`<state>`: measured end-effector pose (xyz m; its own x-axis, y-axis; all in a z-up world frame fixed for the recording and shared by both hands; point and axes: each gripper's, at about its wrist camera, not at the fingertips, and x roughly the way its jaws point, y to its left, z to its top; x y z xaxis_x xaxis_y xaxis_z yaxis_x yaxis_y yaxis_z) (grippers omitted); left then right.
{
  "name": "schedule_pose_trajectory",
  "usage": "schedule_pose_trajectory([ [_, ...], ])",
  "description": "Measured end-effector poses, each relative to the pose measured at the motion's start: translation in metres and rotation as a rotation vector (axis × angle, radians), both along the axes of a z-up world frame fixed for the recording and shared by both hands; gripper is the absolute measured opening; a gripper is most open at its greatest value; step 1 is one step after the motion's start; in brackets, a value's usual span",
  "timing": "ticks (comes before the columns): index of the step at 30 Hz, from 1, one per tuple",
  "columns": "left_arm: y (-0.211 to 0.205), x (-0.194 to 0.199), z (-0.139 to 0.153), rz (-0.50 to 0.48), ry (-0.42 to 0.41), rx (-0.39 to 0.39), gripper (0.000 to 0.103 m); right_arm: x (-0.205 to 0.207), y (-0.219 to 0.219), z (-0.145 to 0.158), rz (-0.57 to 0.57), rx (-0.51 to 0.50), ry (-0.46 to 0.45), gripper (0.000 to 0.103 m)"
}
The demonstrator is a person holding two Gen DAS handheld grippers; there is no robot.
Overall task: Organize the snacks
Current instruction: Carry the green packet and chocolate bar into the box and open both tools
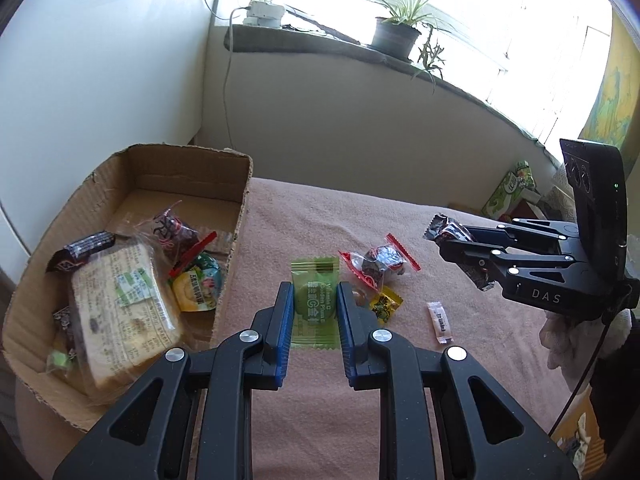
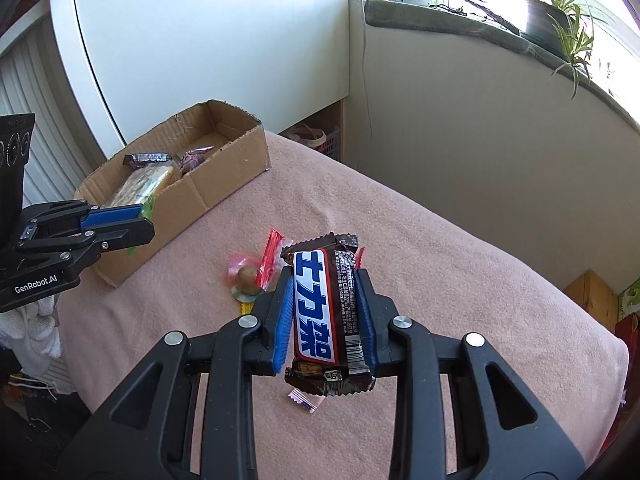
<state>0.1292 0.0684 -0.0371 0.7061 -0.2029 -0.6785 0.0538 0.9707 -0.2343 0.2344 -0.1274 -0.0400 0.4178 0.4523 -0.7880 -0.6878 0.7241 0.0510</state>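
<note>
My left gripper (image 1: pixel 313 289) is shut on a green snack packet (image 1: pixel 314 300) and holds it above the pink cloth, right of the cardboard box (image 1: pixel 236 216). My right gripper (image 2: pixel 325 276) is shut on a brown chocolate bar (image 2: pixel 326 316) with a white and blue label, held above the cloth. The box (image 2: pixel 224 184) holds a wrapped sandwich (image 1: pixel 120 312), a dark bar (image 1: pixel 82 250) and several small snacks. In the left wrist view the right gripper (image 1: pixel 444 244) is at the right with the bar (image 1: pixel 452 232) in it.
On the pink cloth (image 1: pixel 400 360) lie a red-edged clear snack bag (image 1: pixel 376 264), a small yellow candy (image 1: pixel 386 304) and a small white sachet (image 1: pixel 439 322). A windowsill with a potted plant (image 1: pixel 396 32) runs behind. Green boxes (image 1: pixel 508 192) stand at the far right.
</note>
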Motion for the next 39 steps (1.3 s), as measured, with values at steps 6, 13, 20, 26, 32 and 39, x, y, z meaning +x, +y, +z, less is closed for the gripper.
schedule_pose_trajectory([
  [6, 0.038, -0.006, 0.009, 0.069, -0.027, -0.002, 0.020, -0.002, 0.035, 0.014, 0.037, 0.009, -0.025, 0.030],
  [13, 0.077, -0.015, 0.009, 0.147, -0.031, -0.002, 0.020, -0.001, 0.075, 0.022, 0.083, 0.017, -0.039, 0.030],
  [20, 0.104, -0.020, 0.006, 0.191, -0.028, -0.006, 0.020, 0.005, 0.116, 0.027, 0.120, 0.021, -0.046, 0.030],
  [26, 0.119, -0.022, 0.002, 0.205, -0.020, -0.009, 0.020, 0.015, 0.150, 0.026, 0.145, 0.017, -0.045, 0.030],
  [32, 0.131, -0.024, -0.004, 0.216, -0.009, -0.017, 0.020, 0.025, 0.180, 0.014, 0.160, 0.009, -0.028, 0.030],
  [39, 0.140, -0.023, -0.007, 0.228, -0.010, -0.027, 0.020, 0.036, 0.208, -0.005, 0.172, 0.005, 0.008, 0.030],
])
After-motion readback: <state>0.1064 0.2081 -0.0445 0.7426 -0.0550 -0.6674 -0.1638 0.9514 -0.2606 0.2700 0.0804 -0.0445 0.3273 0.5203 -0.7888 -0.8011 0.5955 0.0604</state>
